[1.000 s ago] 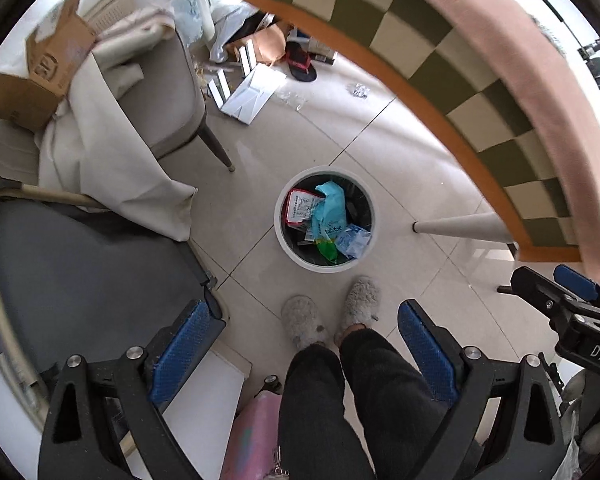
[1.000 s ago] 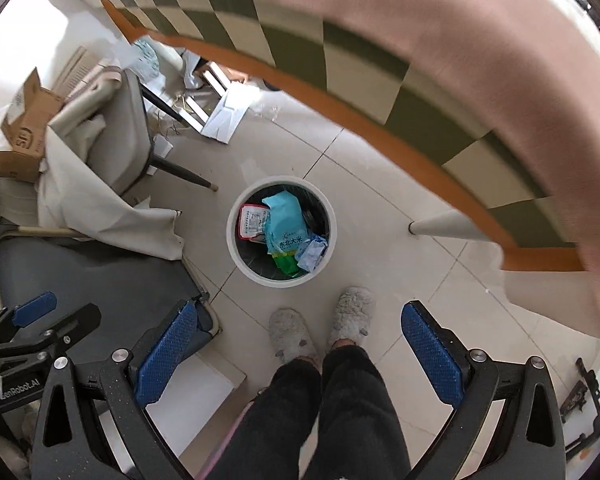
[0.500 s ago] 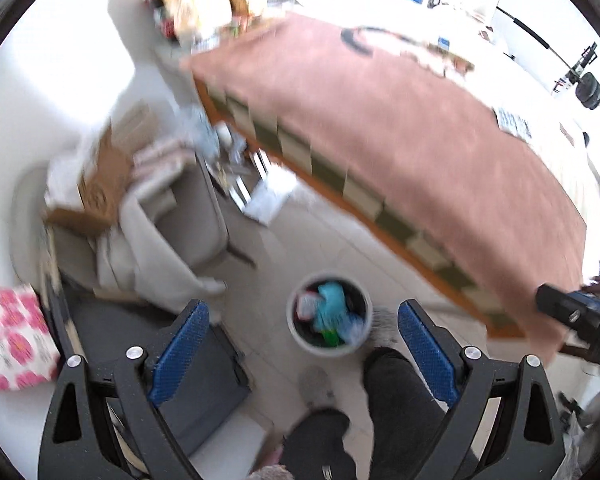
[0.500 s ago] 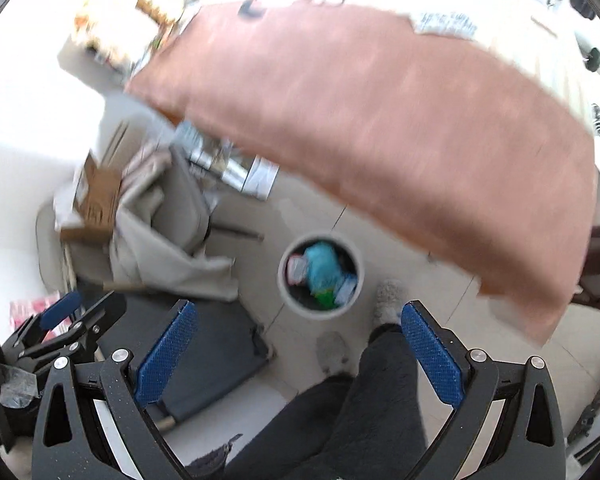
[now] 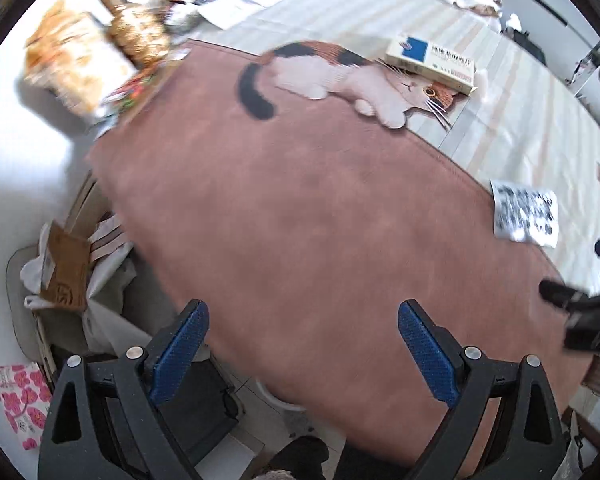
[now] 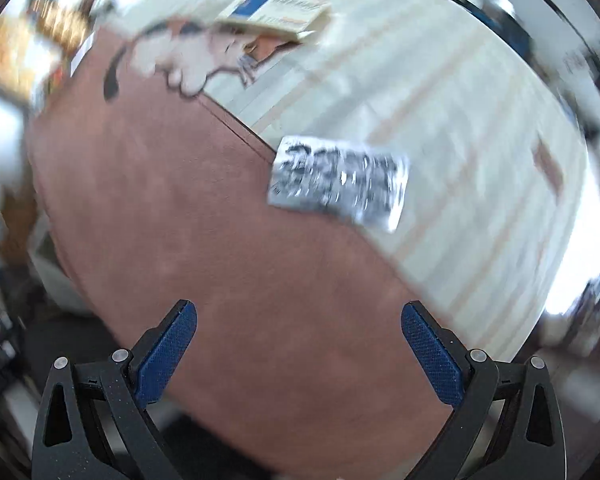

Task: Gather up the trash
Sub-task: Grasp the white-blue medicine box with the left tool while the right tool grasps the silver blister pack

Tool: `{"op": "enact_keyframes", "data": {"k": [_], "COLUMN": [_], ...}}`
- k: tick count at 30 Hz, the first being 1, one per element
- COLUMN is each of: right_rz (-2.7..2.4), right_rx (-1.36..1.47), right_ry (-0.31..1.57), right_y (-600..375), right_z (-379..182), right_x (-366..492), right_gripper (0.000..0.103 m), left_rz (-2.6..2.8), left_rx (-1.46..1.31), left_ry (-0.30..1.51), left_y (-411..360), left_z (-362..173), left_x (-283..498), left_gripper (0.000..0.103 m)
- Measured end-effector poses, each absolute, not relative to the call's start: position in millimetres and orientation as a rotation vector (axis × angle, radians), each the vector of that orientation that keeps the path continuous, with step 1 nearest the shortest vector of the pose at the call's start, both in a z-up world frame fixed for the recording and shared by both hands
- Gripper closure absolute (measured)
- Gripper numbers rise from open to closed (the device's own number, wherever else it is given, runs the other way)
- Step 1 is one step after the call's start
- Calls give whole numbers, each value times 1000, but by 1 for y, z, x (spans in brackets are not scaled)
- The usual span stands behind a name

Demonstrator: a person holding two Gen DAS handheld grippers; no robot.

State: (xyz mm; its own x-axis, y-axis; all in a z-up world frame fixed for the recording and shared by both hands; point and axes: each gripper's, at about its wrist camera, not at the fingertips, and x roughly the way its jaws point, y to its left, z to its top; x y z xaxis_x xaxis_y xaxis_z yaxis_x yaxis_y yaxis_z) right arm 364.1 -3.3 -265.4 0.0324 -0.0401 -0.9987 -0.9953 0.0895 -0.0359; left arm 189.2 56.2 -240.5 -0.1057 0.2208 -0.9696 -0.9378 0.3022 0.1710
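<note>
Both grippers hover above a table with a brown mat (image 5: 300,220). My left gripper (image 5: 302,344) is open and empty. My right gripper (image 6: 298,344) is open and empty; part of it shows at the right edge of the left wrist view (image 5: 588,316). A silver printed foil pack (image 5: 526,218) lies at the mat's right edge, ahead of the right gripper (image 6: 338,180). A white and blue carton (image 5: 430,64) lies at the far side on a cat picture (image 5: 340,76). Only a sliver of the white bin rim (image 5: 278,400) shows under the table edge.
Snack bags (image 5: 80,64) and papers (image 5: 240,6) crowd the table's far left corner. Below on the left stands a chair with cloth and a cardboard box (image 5: 66,270). A pink flowered bag (image 5: 20,400) lies at the lower left. The right wrist view is blurred.
Both grippers have swung up from over the floor bin to above the table top. The bin has dropped almost out of view; the foil pack and carton have come into view.
</note>
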Motion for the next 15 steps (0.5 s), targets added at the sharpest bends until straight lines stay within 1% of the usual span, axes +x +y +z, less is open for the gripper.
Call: {"op": "enact_keyframes", "data": {"k": [3,8,10,12,13,14,15], "right_rz": [1133,1222,1291,1326,1324,1315,1290], "right_rx": [-1475,-1709,-1730,-1709,-1669,-1609,-1555], "right_ry": [1147,1038,1044,1092,1156,1169,1199], "right_y": [31,61,66,69,70,72,77], "right_z": [-302,-339,-339,-339,-338,-334,-333], "right_x": [366,371,373,380,387,393,405], "right_gripper": [0,0,1,5,9,15,18], "left_rz": [1164,1182,1182,1178,1177,1176,1175], "left_rx": [-792,-851,-847,-855,-863,-875,-886], "left_ry": [1332,1384,1407,1420,1424,1423,1419], "left_y": [80,105,110,114,117,120,122], "left_z": [-264,-295,-303,-309,-311,-312,-312], "left_x": [217,232,236,238,239,242,243], "left_gripper": [6,6,6,6,6,6,6]}}
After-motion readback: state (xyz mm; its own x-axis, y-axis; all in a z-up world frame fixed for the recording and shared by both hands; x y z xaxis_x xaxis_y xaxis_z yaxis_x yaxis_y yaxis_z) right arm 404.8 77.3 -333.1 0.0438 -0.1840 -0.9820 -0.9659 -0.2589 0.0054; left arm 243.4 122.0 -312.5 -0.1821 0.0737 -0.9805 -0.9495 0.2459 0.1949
